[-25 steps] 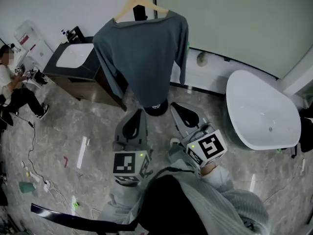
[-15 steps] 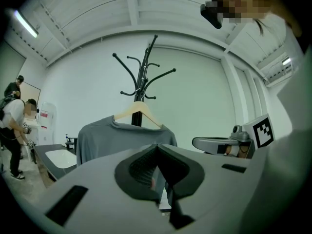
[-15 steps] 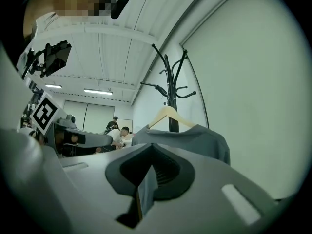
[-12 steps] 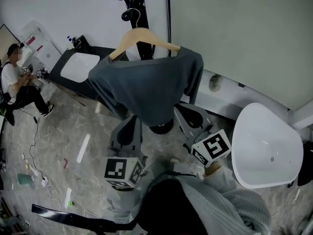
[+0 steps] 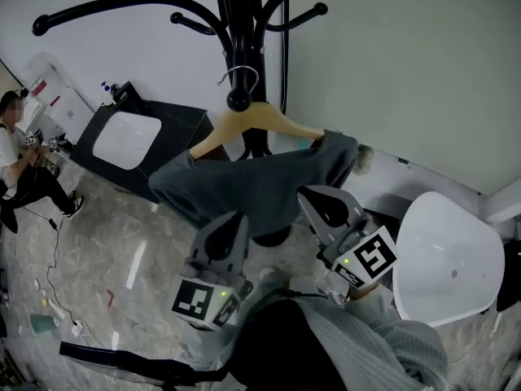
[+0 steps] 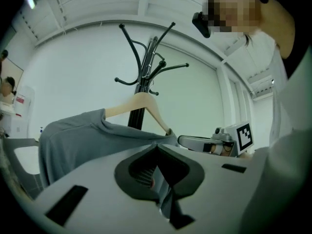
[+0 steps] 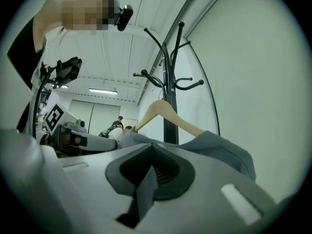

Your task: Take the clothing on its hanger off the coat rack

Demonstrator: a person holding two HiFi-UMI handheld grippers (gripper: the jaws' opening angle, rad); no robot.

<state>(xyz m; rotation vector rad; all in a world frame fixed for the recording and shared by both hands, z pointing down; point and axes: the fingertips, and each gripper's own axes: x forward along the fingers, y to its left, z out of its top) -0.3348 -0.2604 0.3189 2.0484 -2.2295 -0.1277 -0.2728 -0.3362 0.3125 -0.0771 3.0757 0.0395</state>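
Note:
A grey shirt (image 5: pixel 244 187) hangs on a wooden hanger (image 5: pixel 256 125), whose metal hook (image 5: pixel 238 78) sits on the black coat rack (image 5: pixel 242 31). My left gripper (image 5: pixel 231 220) is below the shirt's left part, shut on its lower edge. My right gripper (image 5: pixel 322 199) is at the shirt's right side, also shut on the cloth. The left gripper view shows a grey strip of shirt (image 6: pixel 166 199) pinched between the jaws of the left gripper (image 6: pixel 157 147). In the right gripper view, cloth (image 7: pixel 144 191) likewise runs between the jaws of the right gripper (image 7: pixel 151 146). The hanger (image 7: pixel 163 110) stands just ahead.
A black vanity with a white sink (image 5: pixel 124 139) stands left of the rack. A white bathtub (image 5: pixel 446 259) is at the right. A person (image 5: pixel 18 157) sits at the far left. Cables (image 5: pixel 50 259) lie on the marble floor. A wall is behind the rack.
Both grippers have risen towards the hanger with the shirt's lower edge, so the shirt is now bunched up and spread flat. The view has tilted up and shows the rack's arms.

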